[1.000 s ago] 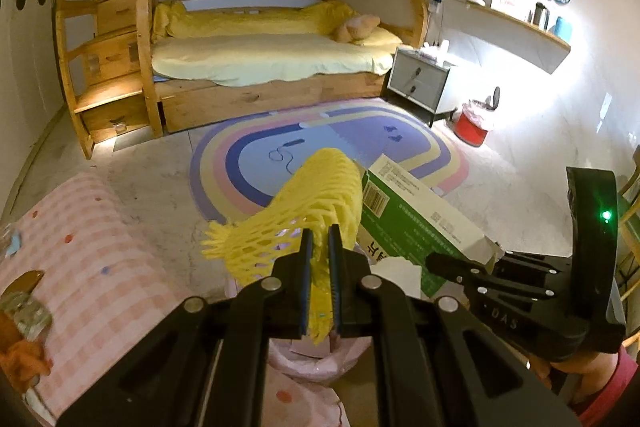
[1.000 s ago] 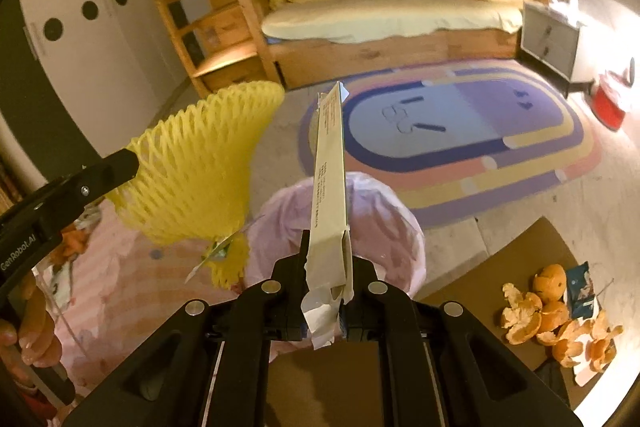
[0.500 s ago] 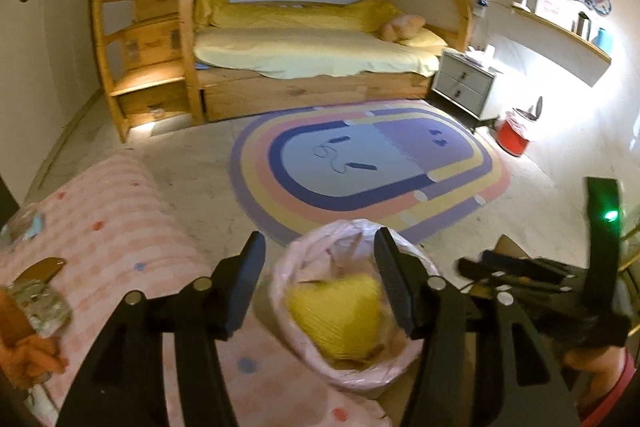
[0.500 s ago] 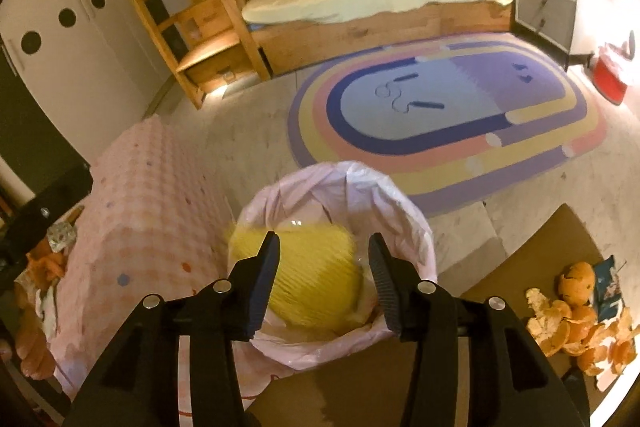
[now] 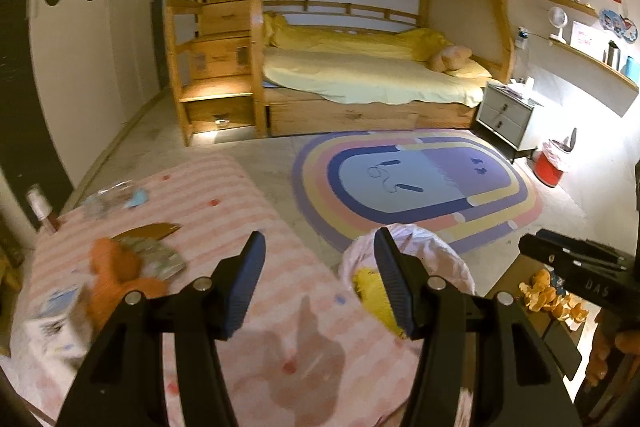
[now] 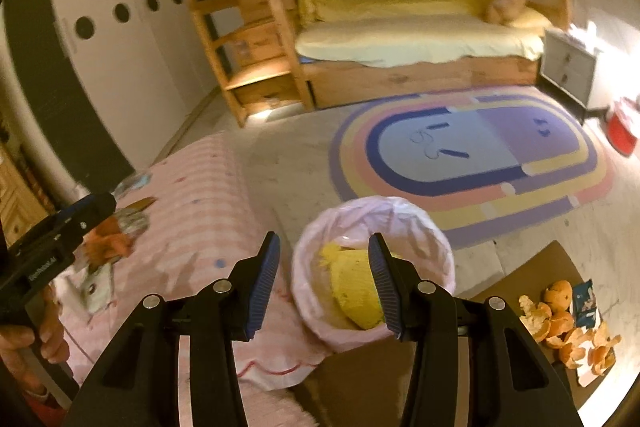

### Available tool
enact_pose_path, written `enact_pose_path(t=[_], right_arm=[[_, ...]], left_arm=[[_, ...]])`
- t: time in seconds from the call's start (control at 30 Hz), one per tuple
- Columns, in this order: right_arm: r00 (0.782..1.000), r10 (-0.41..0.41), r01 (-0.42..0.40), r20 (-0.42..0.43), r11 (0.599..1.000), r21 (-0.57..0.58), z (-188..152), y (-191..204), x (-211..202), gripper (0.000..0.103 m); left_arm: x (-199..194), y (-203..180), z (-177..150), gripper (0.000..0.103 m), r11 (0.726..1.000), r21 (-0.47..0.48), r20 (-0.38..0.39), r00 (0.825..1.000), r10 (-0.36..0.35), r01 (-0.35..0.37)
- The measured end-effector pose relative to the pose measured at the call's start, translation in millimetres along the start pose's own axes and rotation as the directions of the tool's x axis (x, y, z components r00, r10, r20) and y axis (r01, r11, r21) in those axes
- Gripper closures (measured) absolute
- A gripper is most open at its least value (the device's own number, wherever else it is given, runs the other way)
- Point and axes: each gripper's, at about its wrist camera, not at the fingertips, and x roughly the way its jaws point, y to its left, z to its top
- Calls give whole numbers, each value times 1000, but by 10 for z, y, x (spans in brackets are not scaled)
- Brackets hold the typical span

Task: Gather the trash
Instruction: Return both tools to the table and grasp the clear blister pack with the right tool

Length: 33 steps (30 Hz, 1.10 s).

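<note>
A bin lined with a pink bag [image 6: 424, 227] [image 5: 452, 263] stands on the floor and holds a yellow foam net [image 6: 352, 287] [image 5: 370, 285]. My left gripper [image 5: 318, 283] is open and empty above the pink striped table cover [image 5: 224, 195], left of the bin. My right gripper [image 6: 323, 281] is open and empty just above the bin's near rim. Orange peel and wrappers [image 5: 132, 267] lie on the cover at the left. More orange peels [image 6: 572, 323] and a blue packet [image 6: 586, 301] lie on a brown surface at the right.
A bunk bed [image 5: 360, 75] stands at the back behind an oval rug [image 5: 416, 187]. A grey nightstand [image 5: 506, 117] and a red bin [image 5: 554, 167] stand at the right wall. A bottle [image 5: 40, 205] stands at the cover's far left.
Both grippers opened: the yellow foam net and the carton dropped into the bin. Both grippers have since swung left, the left one over the pink cover.
</note>
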Motion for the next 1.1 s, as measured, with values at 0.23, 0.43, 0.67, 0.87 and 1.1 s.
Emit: enact_pose_path(t=[0.23, 0.43, 0.67, 0.87, 1.1], right_arm=[[997, 73, -74, -9, 992, -103, -2, 559, -102, 55], [990, 135, -140, -38, 970, -199, -65, 1065, -112, 55], [978, 188, -206, -89, 936, -286, -172, 1591, 5, 55], [969, 211, -242, -126, 907, -344, -264, 1960, 179, 55], [959, 219, -274, -183, 884, -379, -221, 2223, 605, 55]], left_arm=[[-508, 361, -232, 45, 996, -60, 4, 997, 73, -73], [-885, 813, -525, 39, 975, -128, 4, 983, 185, -183], [-1200, 1477, -945, 36, 917, -233, -49, 946, 321, -324], [-1305, 1819, -1133, 34, 871, -314, -89, 925, 369, -378], [-1238, 2010, -1167, 32, 852, -345, -101, 918, 383, -394]])
